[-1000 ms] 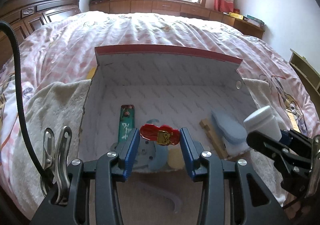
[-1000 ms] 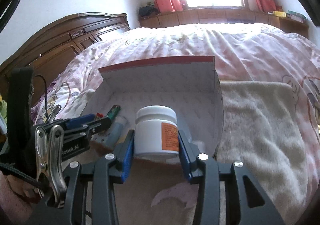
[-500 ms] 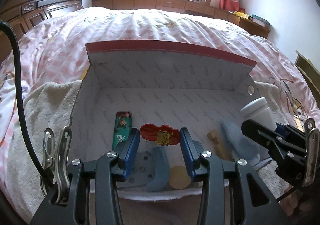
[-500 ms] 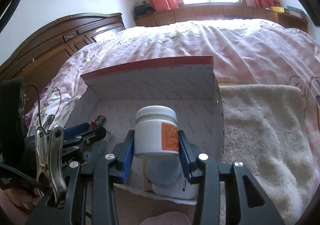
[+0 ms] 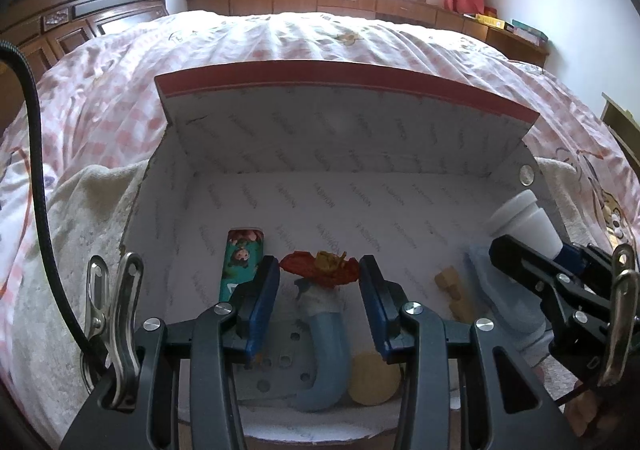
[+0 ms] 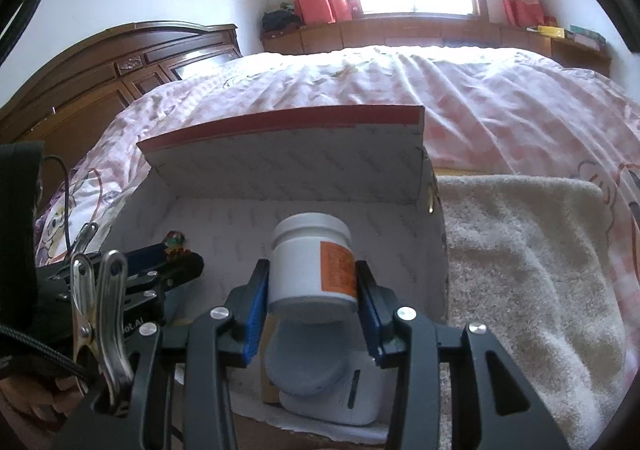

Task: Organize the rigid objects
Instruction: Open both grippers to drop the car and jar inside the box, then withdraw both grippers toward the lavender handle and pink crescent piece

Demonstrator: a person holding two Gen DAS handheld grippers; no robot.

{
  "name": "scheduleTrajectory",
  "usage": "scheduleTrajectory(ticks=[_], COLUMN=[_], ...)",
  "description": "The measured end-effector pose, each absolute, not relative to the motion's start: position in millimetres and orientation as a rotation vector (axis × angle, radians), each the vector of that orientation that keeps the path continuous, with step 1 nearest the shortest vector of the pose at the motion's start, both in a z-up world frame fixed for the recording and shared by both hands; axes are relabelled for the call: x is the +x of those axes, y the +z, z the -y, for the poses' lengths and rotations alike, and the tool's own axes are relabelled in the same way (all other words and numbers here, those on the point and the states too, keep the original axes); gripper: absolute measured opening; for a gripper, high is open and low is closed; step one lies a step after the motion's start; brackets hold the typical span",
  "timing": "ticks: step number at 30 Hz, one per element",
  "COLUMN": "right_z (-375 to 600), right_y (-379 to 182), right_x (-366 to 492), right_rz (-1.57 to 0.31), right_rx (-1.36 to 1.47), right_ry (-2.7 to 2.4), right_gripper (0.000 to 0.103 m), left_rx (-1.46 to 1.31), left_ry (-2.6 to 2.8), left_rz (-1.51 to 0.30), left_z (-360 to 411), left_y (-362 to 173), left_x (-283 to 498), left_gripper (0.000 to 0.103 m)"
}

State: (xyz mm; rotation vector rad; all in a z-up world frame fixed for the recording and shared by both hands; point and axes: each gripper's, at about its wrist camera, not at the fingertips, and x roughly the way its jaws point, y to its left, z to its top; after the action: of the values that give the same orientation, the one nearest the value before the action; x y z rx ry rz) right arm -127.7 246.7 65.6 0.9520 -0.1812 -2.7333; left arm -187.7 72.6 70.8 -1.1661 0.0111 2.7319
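An open white cardboard box (image 5: pixel 344 138) with a red rim lies on a pink bed. My left gripper (image 5: pixel 319 282) is shut on a red and yellow toy (image 5: pixel 320 269) and holds it over the box floor. My right gripper (image 6: pixel 313 292) is shut on a white jar (image 6: pixel 312 266) with an orange label, held over the box's right side; the jar also shows in the left wrist view (image 5: pixel 524 224). In the box lie a green patterned tube (image 5: pixel 240 266), a blue curved piece (image 5: pixel 326 362), a round yellow disc (image 5: pixel 372 380), a wooden block (image 5: pixel 454 296) and a blue and white device (image 6: pixel 312 378).
A cream towel (image 6: pixel 528 274) lies under and to the right of the box. A dark wooden headboard (image 6: pixel 132 70) stands at the left. The box's raised back wall (image 6: pixel 288 166) is behind both grippers. A low wooden cabinet (image 5: pixel 360 6) runs under the window.
Both grippers have moved forward and up over the box with their loads. The toy has tilted in the left gripper. The box interior now fills more of both views.
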Motion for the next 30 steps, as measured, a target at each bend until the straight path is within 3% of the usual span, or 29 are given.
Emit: scheduleTrajectory(ticks=[8,30], right_z=[-245.0,-242.3], right_y=[66.1,83.1], right_x=[-125.5,-97.5], right_rz=[0.186,0.211], right_rx=[0.907,0.874], right_ry=[-2.733,-2.758], right_gripper=[0.06,0.062], left_rx=[-1.229,-1.208], left_ry=[2.708,2.725], left_rz=[0.016,0.032], left_z=[-70.4,-51.6], left_y=[63.7,81.0], left_x=[-193.2,-167.3], left_gripper=[0.042,0.042])
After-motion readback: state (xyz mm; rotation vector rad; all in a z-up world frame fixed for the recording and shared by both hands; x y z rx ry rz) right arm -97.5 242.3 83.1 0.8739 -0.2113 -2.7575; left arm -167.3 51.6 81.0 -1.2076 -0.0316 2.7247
